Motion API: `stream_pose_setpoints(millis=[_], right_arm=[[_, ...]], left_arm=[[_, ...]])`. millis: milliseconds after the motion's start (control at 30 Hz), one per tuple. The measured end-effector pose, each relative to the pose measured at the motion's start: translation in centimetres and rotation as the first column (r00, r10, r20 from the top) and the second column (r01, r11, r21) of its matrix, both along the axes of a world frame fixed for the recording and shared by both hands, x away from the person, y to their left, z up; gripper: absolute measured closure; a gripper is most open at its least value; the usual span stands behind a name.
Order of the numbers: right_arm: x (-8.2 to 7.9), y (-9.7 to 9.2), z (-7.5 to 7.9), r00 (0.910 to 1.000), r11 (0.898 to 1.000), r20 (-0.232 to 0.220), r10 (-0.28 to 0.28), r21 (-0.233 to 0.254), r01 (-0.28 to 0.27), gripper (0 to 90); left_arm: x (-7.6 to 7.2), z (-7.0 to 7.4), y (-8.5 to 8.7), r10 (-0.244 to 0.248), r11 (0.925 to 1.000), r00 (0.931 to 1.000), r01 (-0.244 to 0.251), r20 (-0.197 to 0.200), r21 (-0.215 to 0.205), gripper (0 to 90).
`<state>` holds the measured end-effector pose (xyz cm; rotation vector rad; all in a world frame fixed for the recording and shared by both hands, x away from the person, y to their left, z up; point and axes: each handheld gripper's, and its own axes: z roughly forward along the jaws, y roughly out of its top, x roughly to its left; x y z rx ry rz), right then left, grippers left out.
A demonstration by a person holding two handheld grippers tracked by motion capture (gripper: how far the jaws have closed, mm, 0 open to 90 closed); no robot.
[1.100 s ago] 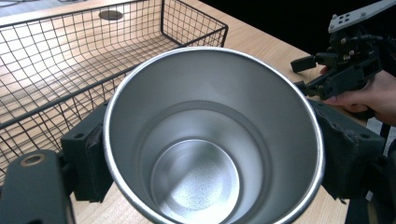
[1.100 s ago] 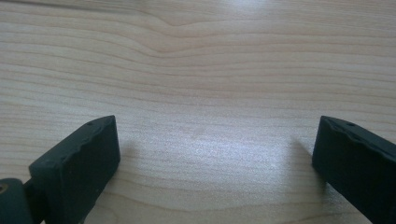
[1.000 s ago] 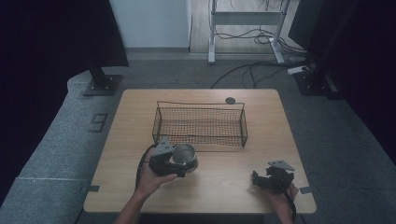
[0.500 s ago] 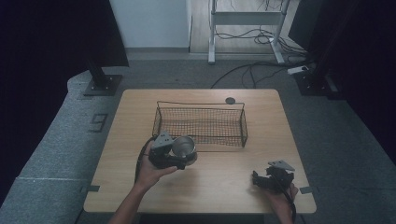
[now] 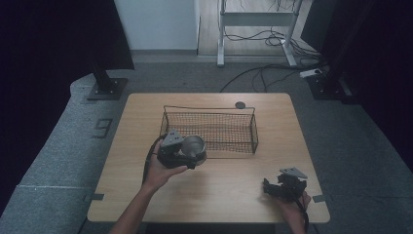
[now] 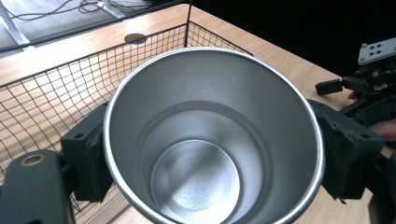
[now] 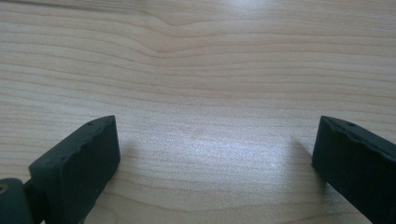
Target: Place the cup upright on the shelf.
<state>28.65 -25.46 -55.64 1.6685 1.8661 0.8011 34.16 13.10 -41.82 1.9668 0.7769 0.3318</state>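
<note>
A steel cup [image 6: 212, 140] fills the centre of the left gripper view, seen from above its open mouth, bare inside. The left gripper [image 6: 212, 154] is clenched on it, 1 black jaw pressed to each side of the rim. In the high view the cup [image 5: 194, 145] sits left of centre, just at the near wall of the basket [image 5: 209, 127], and the pictures do not settle whether it touches the wire. The left gripper [image 5: 182, 152] is held there by the left hand [image 5: 160, 170], whose forearm rises from the bottom edge. The basket is black wire mesh, oblong, standing on the upper middle of the table [image 5: 214, 195]; in the left gripper view its mesh [image 6: 56, 93] spreads behind and left of the cup. A small dark disc [image 5: 239, 105] lies on the table just past the basket's far right corner. The right gripper [image 5: 278, 187] rests low at the lower right of the high view, well apart from the cup, with the right hand [image 5: 294, 202] behind it. In the right gripper view its 2 jaws stand wide apart, released, just over bare wood [image 7: 201, 70].
</note>
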Motion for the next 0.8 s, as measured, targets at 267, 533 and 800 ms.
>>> stream_pose_setpoints(millis=[267,533,800], right_arm=[[0.0,0.0,0.0,1.0,1.0,-0.001,-0.001,0.0,0.001,0.8],[0.0,0.0,0.0,1.0,1.0,0.002,-0.003,-0.001,0.003,1.0],[0.0,0.0,0.0,1.0,1.0,0.003,-0.004,-0.001,0.004,1.0]], left_arm=[[1.0,0.1,0.4,0.011,0.9997,0.9996,-0.011,-0.024,-0.022,14.3],[1.8,0.4,0.7,0.013,0.9995,0.9993,-0.014,-0.035,-0.028,14.3],[2.3,0.7,0.8,0.009,0.9993,0.9995,-0.01,-0.029,-0.035,14.3]])
